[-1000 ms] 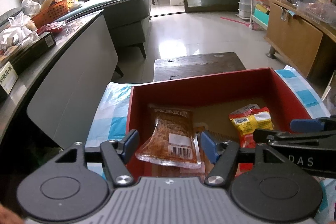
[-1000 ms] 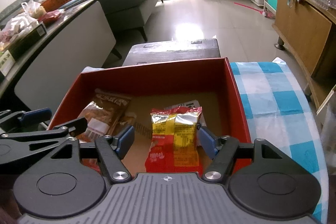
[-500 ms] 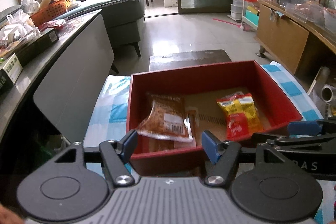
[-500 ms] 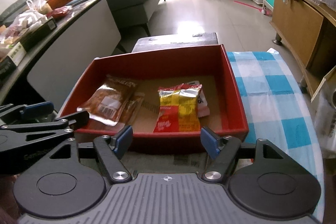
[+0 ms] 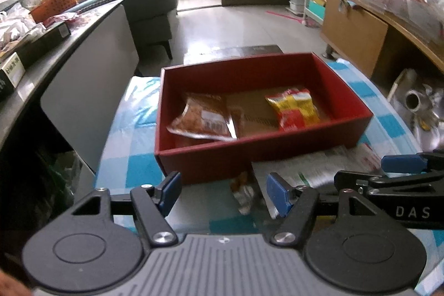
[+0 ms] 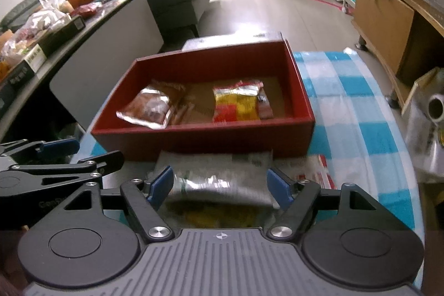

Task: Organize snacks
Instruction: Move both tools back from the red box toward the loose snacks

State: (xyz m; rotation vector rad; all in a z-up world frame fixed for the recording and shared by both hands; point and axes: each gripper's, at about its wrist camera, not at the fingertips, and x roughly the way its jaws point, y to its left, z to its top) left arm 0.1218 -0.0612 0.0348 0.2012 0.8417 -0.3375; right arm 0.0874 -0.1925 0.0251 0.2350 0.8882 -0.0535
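A red box (image 5: 260, 151) (image 6: 199, 142) stands on the blue-checked tablecloth (image 6: 355, 113). In it lie a clear brown snack packet (image 5: 201, 121) (image 6: 148, 108) on the left and a red-and-yellow packet (image 5: 294, 108) (image 6: 237, 104) on the right. My left gripper (image 5: 223, 192) is open and empty, in front of the box, over a small clear packet (image 5: 244, 192). My right gripper (image 6: 220, 186) is open and empty, over a silvery green-printed packet (image 6: 219, 176) (image 5: 313, 165) lying before the box. A yellow packet (image 6: 219, 214) shows below it.
A grey counter (image 5: 83, 27) with bags and boxes runs along the left. A wooden cabinet (image 5: 358, 32) stands at the right. A bag with a metal tube (image 6: 434, 108) sits at the table's right edge. A dark stool (image 5: 236, 52) stands beyond the box.
Both grippers have pulled back out of the red box, towards me, leaving the brown and the red-and-yellow packets lying inside. Loose packets in front of the box have come into view.
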